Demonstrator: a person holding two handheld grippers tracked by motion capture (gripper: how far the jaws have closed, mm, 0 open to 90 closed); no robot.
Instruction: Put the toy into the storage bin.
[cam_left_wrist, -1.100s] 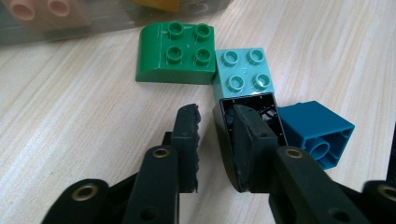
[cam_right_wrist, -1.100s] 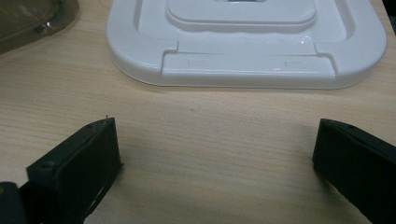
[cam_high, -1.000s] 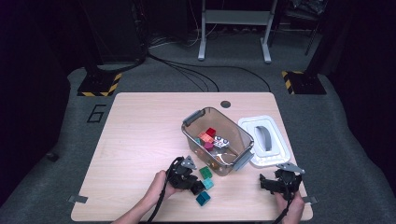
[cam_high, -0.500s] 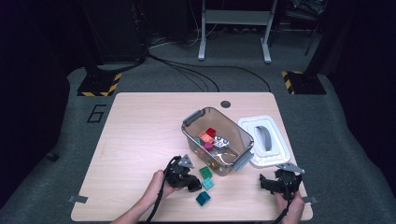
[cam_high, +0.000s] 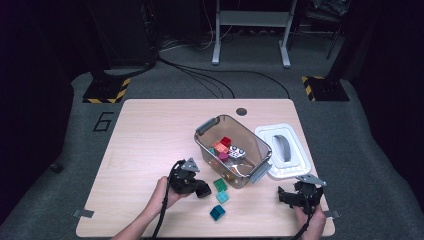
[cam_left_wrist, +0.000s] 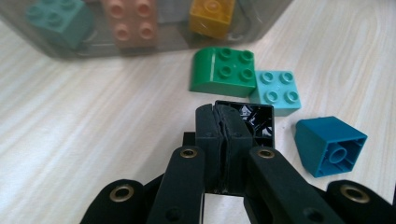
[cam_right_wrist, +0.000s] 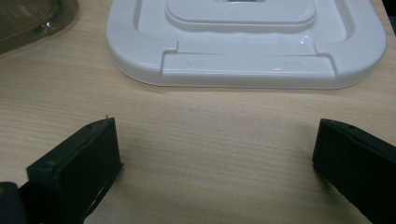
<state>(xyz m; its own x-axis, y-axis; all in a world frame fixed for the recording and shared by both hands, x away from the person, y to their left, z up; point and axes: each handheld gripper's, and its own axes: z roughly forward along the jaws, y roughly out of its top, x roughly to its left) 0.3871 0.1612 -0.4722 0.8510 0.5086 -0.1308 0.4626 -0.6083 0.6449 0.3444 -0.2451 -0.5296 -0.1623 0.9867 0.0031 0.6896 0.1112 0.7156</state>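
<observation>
My left gripper (cam_high: 202, 190) (cam_left_wrist: 223, 112) is shut on a black brick (cam_left_wrist: 258, 116), its pads clamped on one wall of the hollow brick, just above the table. Ahead of it lie a green brick (cam_left_wrist: 224, 70) (cam_high: 220, 184), a light teal brick (cam_left_wrist: 275, 92) (cam_high: 222, 196) and a darker teal brick (cam_left_wrist: 329, 144) (cam_high: 217, 212) tipped on its side. A clear bin (cam_high: 205, 145) beyond holds several bricks. My right gripper (cam_high: 283, 195) (cam_right_wrist: 215, 154) rests open near the front right corner, nothing between its jaws.
A white lid (cam_high: 282, 150) (cam_right_wrist: 247, 60) lies flat to the right of the bin, just ahead of the right gripper. The table's left half is bare wood. A dark floor with cables surrounds the table.
The left gripper has lifted slightly and shifted a little with the black brick in it. The right gripper has stayed put.
</observation>
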